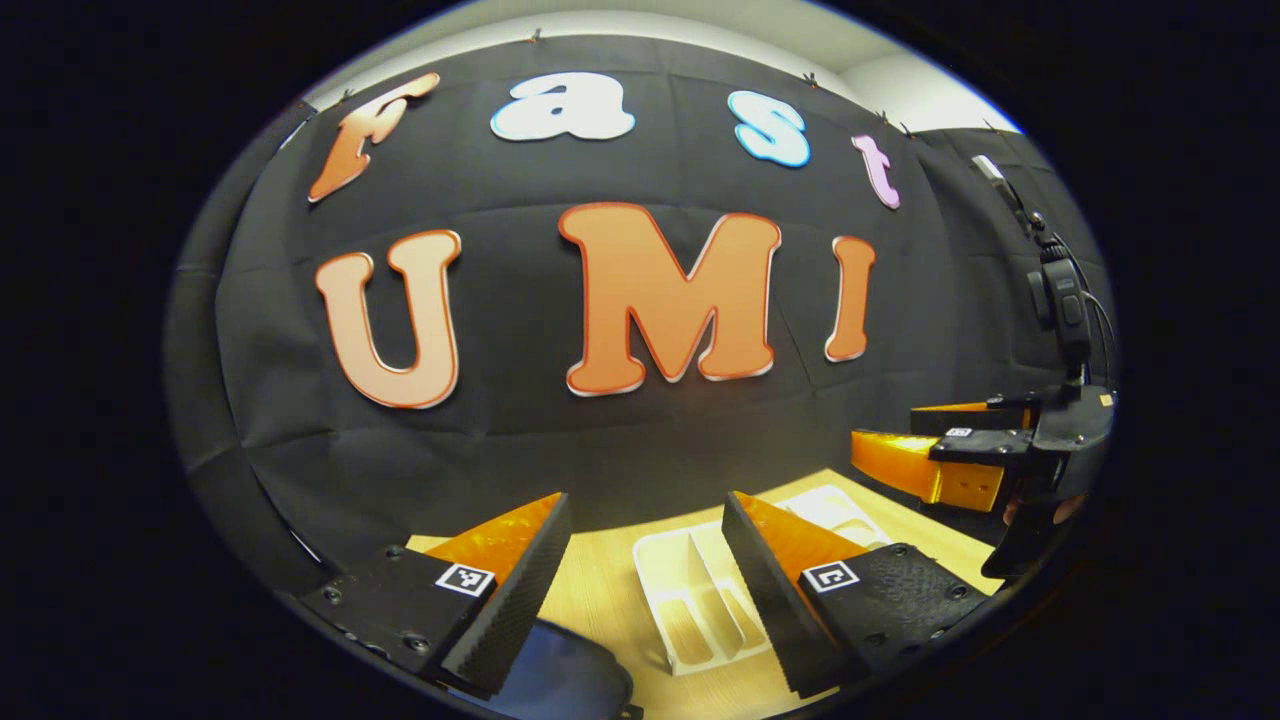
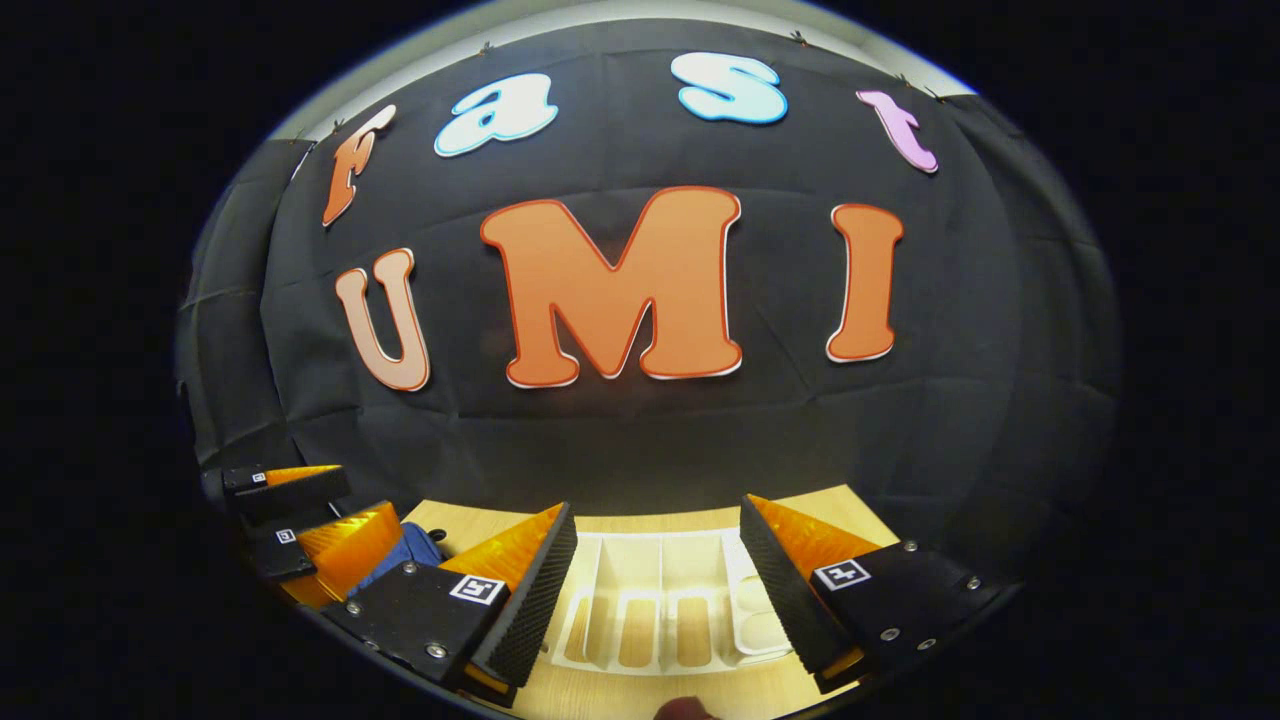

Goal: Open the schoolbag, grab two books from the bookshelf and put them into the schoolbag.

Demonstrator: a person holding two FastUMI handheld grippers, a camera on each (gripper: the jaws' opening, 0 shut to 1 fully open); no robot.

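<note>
Low at my left, the bag (image 1: 560, 680) lies on the table (image 1: 600, 600) under my left gripper (image 1: 645, 590), jaws apart and empty. Rightward stands the white shelf (image 2: 660, 600) beyond my right gripper (image 2: 660, 590), also wide and empty; I cannot make out books there. Opening hasn't begun, I judge: next I must descend and find the zipper.

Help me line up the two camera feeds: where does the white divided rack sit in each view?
Left gripper view: white divided rack lies low and centre on the wooden table, between this gripper's own fingers.
Right gripper view: the rack lies bottom centre, again between the fingers.
Shared landmark: the blue schoolbag, on the rack's left in both.
</note>
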